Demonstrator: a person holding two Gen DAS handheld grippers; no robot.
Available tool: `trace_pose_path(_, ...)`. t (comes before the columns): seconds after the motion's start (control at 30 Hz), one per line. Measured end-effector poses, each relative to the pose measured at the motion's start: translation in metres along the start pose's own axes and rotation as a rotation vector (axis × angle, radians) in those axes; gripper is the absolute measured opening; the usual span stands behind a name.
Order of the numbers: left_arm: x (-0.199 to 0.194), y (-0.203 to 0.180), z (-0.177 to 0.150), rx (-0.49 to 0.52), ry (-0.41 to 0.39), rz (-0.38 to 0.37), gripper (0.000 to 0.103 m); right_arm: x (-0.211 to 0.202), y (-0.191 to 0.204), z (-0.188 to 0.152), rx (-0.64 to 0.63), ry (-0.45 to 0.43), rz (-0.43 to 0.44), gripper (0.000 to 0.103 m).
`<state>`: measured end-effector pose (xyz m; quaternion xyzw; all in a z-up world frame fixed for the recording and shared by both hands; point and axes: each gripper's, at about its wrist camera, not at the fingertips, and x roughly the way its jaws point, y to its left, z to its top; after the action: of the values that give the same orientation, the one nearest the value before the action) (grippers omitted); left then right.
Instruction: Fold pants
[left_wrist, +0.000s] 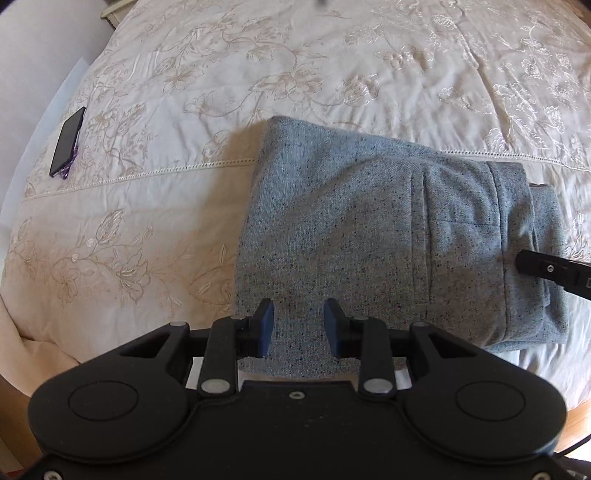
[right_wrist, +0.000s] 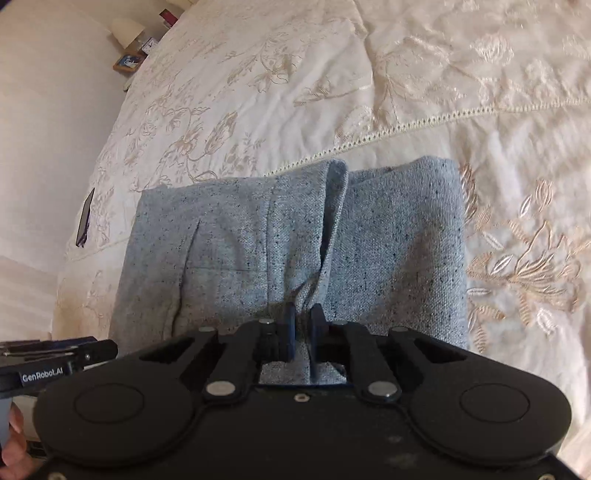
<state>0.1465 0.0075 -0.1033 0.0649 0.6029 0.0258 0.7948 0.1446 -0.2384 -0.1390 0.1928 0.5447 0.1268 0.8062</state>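
Note:
Grey speckled pants (left_wrist: 351, 236) lie folded into a rectangle on the bed, waistband and pocket seam toward the right in the left wrist view. My left gripper (left_wrist: 298, 312) hovers over their near edge, jaws apart, with the cloth below them and not pinched. My right gripper (right_wrist: 303, 313) is shut on a raised ridge of the pants (right_wrist: 258, 251), where the folded waistband edge meets the layer beneath. That same gripper's fingers (left_wrist: 546, 271) reach in from the right edge of the left wrist view. The left gripper's body (right_wrist: 55, 354) shows at the lower left of the right wrist view.
A cream embroidered bedspread (left_wrist: 332, 66) covers the bed. A dark phone (left_wrist: 68, 142) lies near the bed's left edge, also seen as a phone (right_wrist: 85, 218) on its side. A bedside table with small items (right_wrist: 129, 61) stands beyond the bed's far left corner.

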Motion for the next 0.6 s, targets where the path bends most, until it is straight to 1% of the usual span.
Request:
trace_pose_path(0.07,-0.005,-0.004,0.005,0.017,-0.032,-0.022,0.041,-0.026,0.011,0.0,-0.078,-0.056,-0.037,0.008)
trace_pose_path(0.1,-0.007,-0.008,0.007,0.023,-0.047,-0.033,0.042,-0.031,0.013,-0.001,-0.1,-0.075,-0.074,0.008)
trace_pose_path(0.13,-0.005,-0.012,0.01,0.031,-0.059,-0.043,0.045,-0.034,0.011,-0.003,-0.111,-0.085,-0.122,0.008)
trace_pose_path(0.17,-0.001,-0.017,0.012,0.042,-0.066,-0.05,0.047,-0.032,0.005,-0.005,-0.111,-0.078,-0.163,0.008)
trace_pose_path(0.2,0.005,-0.023,0.014,0.057,-0.073,-0.055,0.049,-0.025,-0.001,-0.006,-0.104,-0.054,-0.188,0.008)
trace_pose_path(0.23,0.014,-0.03,0.014,0.077,-0.073,-0.053,0.05,-0.017,-0.01,-0.009,-0.091,-0.022,-0.201,0.009)
trace_pose_path(0.27,0.025,-0.037,0.015,0.101,-0.058,-0.042,0.05,-0.009,-0.014,-0.01,-0.087,-0.022,-0.206,0.009)
trace_pose_path(0.37,0.058,-0.053,0.01,0.18,-0.012,-0.004,0.05,0.0,-0.006,-0.012,-0.134,-0.012,-0.243,0.013)
trace_pose_path(0.4,0.066,-0.055,0.007,0.207,-0.007,0.003,0.05,-0.003,-0.002,-0.012,-0.141,-0.021,-0.254,0.018)
trace_pose_path(0.43,0.071,-0.057,0.006,0.23,-0.002,0.009,0.05,-0.007,0.003,-0.012,-0.149,-0.044,-0.269,0.019)
trace_pose_path(0.5,0.066,-0.058,0.009,0.253,-0.005,0.002,0.048,-0.019,0.012,-0.011,-0.172,-0.102,-0.306,0.02)
trace_pose_path(0.57,0.051,-0.054,0.015,0.235,-0.045,-0.003,0.048,-0.029,0.02,-0.01,-0.209,-0.156,-0.321,0.026)
trace_pose_path(0.6,0.041,-0.05,0.017,0.214,-0.087,-0.01,0.049,-0.031,0.023,-0.009,-0.229,-0.171,-0.328,0.031)
